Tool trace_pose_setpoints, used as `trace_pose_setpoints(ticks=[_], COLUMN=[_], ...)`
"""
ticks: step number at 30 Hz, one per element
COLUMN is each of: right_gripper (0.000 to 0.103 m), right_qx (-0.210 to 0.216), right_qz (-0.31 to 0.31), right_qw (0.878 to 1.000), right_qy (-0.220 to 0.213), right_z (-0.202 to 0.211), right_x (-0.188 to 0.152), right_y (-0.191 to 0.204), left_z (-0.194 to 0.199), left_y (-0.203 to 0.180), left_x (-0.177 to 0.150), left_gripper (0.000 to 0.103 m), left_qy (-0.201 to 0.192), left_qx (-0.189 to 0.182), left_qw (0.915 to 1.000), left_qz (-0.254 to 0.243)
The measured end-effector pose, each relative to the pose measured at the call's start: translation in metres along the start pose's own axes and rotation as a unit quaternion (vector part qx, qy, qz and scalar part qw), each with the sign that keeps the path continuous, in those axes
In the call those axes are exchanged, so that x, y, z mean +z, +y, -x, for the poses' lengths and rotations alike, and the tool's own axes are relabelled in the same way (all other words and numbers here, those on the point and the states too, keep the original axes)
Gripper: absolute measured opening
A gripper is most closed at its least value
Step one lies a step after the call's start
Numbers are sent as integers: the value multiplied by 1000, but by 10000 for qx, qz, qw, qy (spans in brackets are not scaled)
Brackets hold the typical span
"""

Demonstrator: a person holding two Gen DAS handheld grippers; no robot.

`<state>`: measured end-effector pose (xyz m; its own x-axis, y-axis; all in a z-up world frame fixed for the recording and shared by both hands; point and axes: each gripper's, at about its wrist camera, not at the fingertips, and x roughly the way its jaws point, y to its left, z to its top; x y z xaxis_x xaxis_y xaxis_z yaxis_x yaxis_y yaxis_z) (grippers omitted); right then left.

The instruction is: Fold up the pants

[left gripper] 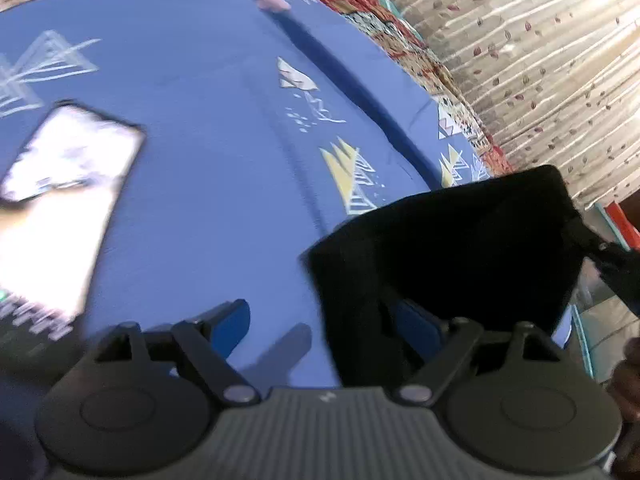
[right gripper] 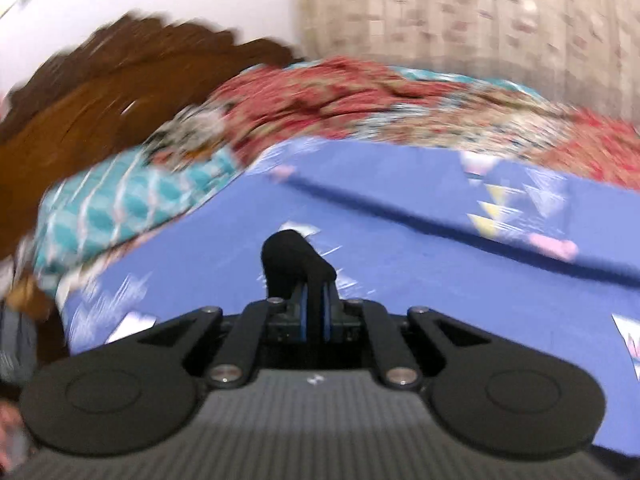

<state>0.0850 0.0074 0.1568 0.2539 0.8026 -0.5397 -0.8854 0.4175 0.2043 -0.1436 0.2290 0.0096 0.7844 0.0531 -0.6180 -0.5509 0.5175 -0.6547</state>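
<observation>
The black pants [left gripper: 440, 248] hang bunched over the near right part of the bed, in front of the left tongs [left gripper: 320, 320]. In the left wrist view the dark cloth drapes over the right finger [left gripper: 416, 322] of those tongs and covers most of it, while the left finger [left gripper: 230, 322] stands clear over the blue sheet [left gripper: 200, 80]. The jaws are spread wide and no pad presses on the cloth; whether the fabric touches the hidden finger cannot be told. At the right edge of the cloth a dark arm-like part pulls a corner of the pants outward.

In the right wrist view the right tongs [right gripper: 315, 312] are closed, their blue pads nearly together, and a small fold of the black pants [right gripper: 292, 264] is pinched between them and sticks up past the tips.

The bed is covered with a blue sheet printed with white and yellow triangles. A phone [left gripper: 68, 184] with a lit screen lies on the sheet to the left, well apart from the pants. A red patterned blanket [right gripper: 360, 96] and a teal patterned cloth [right gripper: 132, 204] are heaped along the far side, before a brown wooden headboard [right gripper: 100, 92]. A beige curtain [left gripper: 540, 60] with small leaves hangs behind.
</observation>
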Motion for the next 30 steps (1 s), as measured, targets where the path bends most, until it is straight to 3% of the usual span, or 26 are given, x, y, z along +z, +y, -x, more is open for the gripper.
trace_pose_setpoints(ticks=[3,4,5,6,8,12,16,20,22,24,26,29,30], right_gripper=[10,10,10,10,10,10,10,11,11,14,15,20,27], right_qx=[-38,-40,-50,-63,-73,18,544,1222,1507,1567,1628,1687,1749], right_qz=[-517,-607,-662,-676,-581,-493,-611,-352,-438,-536,-560,-556,-550], right_qw=[9987,9981,9978,9977,9983,9984,9964,9893,9775,9710,9670,9680,9670], right_qy=[-3,2,8,8,-29,-293,-225,714,1413,1727,1879,1771,1769], right_z=[-8,-14,-18,-17,-23,-18,-28,-54,-66,-67,-66,-61,-59], right_x=[8,11,13,15,25,33,12,-58,-95,-121,-128,-120,-118], right_y=[-14,-15,-14,-14,-5,7,30,71,83,89,91,90,90], left_z=[-29,-37,-45,-50,-45,30,73,69,68,69,75,86,87], left_y=[-12,-18,-25,-30,-37,-24,15,30,34,37,46,52,51], left_x=[11,14,15,15,14,11,-11,-38,-42,-43,-44,-46,-45], left_gripper=[82,63,30,17,11,11,11,12,13,20,35,52,55], left_qy=[24,28,71,131,53,-651,-604,-370,-328,-356,-419,-564,-572], left_qx=[63,121,87,134,211,-36,52,165,94,167,78,80,136], left_qw=[10000,9999,9998,9996,9994,9976,9977,9978,9970,9964,9949,9932,9932], left_qz=[-27,-53,-152,-233,-282,-225,311,533,690,757,916,1018,1003])
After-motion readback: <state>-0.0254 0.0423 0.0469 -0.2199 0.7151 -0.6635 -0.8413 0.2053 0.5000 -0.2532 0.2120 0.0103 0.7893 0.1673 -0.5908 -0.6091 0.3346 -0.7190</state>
